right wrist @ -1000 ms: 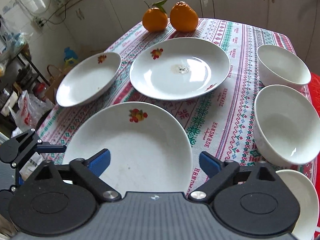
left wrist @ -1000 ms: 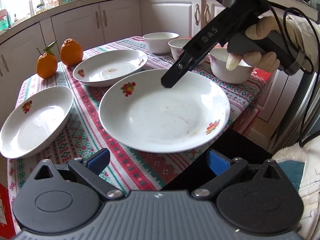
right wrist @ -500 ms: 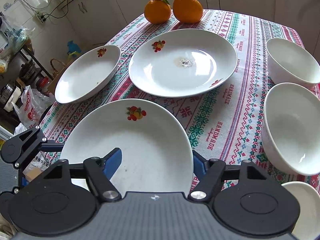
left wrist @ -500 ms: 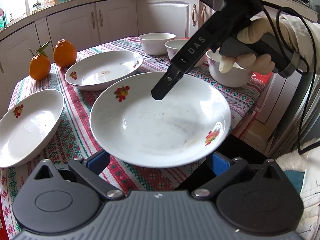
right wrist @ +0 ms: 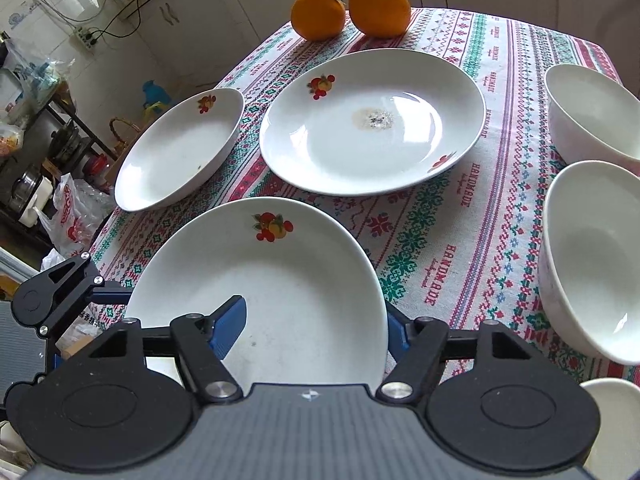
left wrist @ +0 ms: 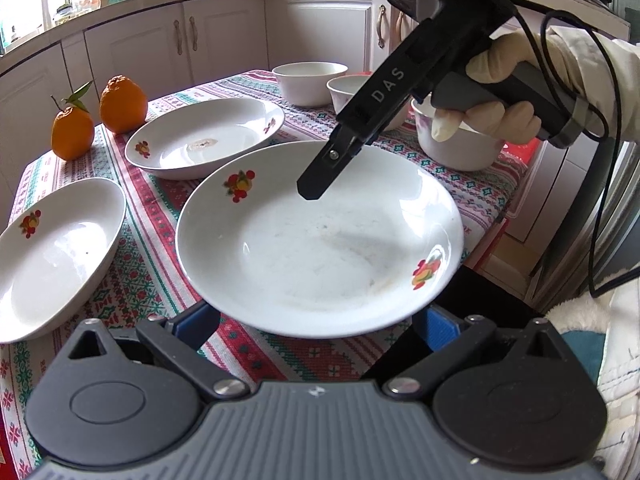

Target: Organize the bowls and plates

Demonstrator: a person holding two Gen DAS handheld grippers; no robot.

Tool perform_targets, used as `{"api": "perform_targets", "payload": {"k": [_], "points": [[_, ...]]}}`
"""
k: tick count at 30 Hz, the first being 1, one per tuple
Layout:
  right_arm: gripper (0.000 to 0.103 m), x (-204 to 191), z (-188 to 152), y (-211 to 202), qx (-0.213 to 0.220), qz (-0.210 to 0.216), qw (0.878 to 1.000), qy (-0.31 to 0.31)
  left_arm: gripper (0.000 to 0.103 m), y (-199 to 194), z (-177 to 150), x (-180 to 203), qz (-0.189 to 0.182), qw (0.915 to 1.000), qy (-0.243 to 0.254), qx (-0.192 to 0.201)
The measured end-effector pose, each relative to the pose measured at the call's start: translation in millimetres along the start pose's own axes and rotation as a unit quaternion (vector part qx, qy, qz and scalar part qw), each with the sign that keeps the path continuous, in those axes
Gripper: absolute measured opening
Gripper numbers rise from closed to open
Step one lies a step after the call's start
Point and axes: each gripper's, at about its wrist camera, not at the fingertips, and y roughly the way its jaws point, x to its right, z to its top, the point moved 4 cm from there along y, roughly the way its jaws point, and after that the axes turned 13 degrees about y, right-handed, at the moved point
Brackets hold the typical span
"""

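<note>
A white plate with fruit prints [left wrist: 320,240] [right wrist: 280,280] is tilted up off the patterned tablecloth [right wrist: 432,240]. My right gripper [right wrist: 316,328] is shut on this plate's rim; one blue pad [right wrist: 228,328] lies on its inner face, and the gripper also shows in the left wrist view [left wrist: 316,188]. My left gripper [left wrist: 320,324] is open, its blue pads either side of the plate's near edge, below it. A second plate [right wrist: 372,120] and a third plate [right wrist: 180,148] rest on the table. Three white bowls [right wrist: 592,256] [right wrist: 592,108] [right wrist: 612,420] stand at the right.
Two oranges [right wrist: 348,8] sit at the table's far end. White kitchen cabinets [left wrist: 224,36] run behind the table. Bags and a shelf with clutter [right wrist: 44,152] stand on the floor left of the table. The table's near edge drops off under the lifted plate.
My right gripper has closed on the near plate's rim and lifted that plate off the cloth. My left gripper has moved closer under the plate's near edge.
</note>
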Motion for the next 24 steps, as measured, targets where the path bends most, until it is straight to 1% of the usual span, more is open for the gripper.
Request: {"api": "perform_targets", "payload": {"k": [7,15,24], "points": [[0.076,5.3,1.8,-1.3,0.000,0.018,1.000,0.014,0.102,1.8,0.5,-1.2,-0.004,1.0000,0.002,-0.001],[0.076,2.2,2.1,-1.5,-0.004,0.022,1.000,0.018,0.101,-0.7,-2.4,-4.2,-0.014,0.9999,0.002,0.000],[0.076,2.1,3.1,1.3,-0.006,0.023,1.000,0.018,0.101,1.3,-1.8,-8.8,-0.034,0.9994,0.001,0.002]]}}
